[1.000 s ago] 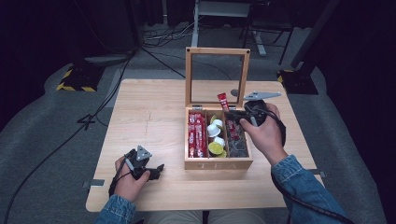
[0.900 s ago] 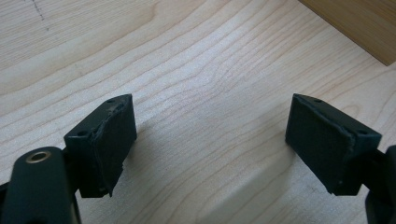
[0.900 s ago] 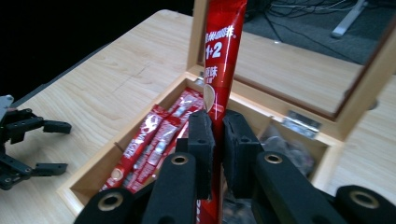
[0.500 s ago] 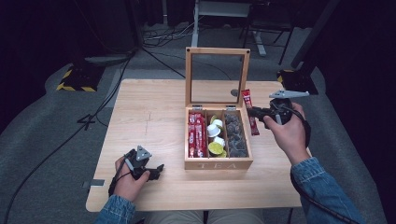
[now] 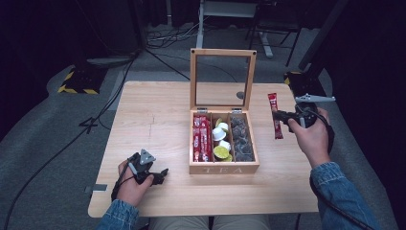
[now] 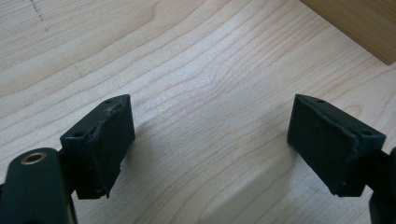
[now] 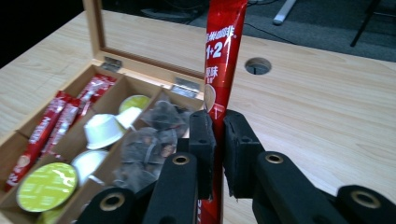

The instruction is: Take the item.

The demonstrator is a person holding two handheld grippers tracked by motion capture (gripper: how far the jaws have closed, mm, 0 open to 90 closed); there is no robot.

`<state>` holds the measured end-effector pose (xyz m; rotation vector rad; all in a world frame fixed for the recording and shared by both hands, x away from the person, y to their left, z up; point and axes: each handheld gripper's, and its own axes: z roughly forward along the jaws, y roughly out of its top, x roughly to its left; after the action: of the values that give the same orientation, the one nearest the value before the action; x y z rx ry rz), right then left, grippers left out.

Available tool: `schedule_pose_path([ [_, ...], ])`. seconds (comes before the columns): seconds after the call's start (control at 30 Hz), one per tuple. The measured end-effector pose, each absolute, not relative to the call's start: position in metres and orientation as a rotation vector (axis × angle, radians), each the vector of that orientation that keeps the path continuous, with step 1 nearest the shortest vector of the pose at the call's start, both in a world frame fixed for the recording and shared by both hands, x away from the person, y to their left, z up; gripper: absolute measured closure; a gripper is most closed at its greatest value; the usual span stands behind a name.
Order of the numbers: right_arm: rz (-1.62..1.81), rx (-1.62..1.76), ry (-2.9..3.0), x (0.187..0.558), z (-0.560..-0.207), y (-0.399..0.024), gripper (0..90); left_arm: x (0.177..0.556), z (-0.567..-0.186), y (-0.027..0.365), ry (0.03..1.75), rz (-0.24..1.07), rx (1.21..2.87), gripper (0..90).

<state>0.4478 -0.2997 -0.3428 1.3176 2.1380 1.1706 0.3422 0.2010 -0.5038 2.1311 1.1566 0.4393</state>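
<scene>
The right hand-held gripper (image 5: 281, 115) is hovering to the right of the wooden tea box (image 5: 223, 139), its jaws pressing together on a red coffee stick sachet (image 5: 275, 116). In the right gripper view the sachet (image 7: 223, 60) is standing upright between the two black pads, rising past them over the bench (image 7: 327, 102), with the box (image 7: 93, 42) lying off to the left.

The box is sitting near the middle of the bench (image 5: 153, 120) with its glass-paned lid (image 5: 223, 79) standing open. More red sachets (image 5: 201, 139) are lying in its left compartment, white and green capsules (image 5: 220, 141) in the middle one, and dark tea bags (image 5: 241, 140) in the right one.

The left hand-held gripper (image 5: 162, 175) is resting low on the bench near its front left, well apart from the box. In the left gripper view its jaws are standing wide apart with bare wood (image 6: 210, 116) between them.
</scene>
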Motion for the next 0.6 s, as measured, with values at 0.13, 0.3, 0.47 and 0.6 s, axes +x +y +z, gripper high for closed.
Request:
schedule_pose_path([
  [0.13,1.154,1.354,2.120,0.452,-0.353,-0.312,83.1,0.342,-0.504,0.201,1.157,0.439,2.130,15.2],
  [0.3,1.119,1.379,2.110,0.457,-0.368,-0.326,83.1,0.342,-0.504,0.201,1.157,0.437,2.129,15.2],
  [0.47,1.092,1.408,2.112,0.461,-0.381,-0.336,83.1,0.342,-0.504,0.201,1.157,0.439,2.130,15.2],
  [0.6,1.058,1.447,2.119,0.464,-0.398,-0.345,83.1,0.342,-0.504,0.201,1.157,0.438,2.129,15.2],
])
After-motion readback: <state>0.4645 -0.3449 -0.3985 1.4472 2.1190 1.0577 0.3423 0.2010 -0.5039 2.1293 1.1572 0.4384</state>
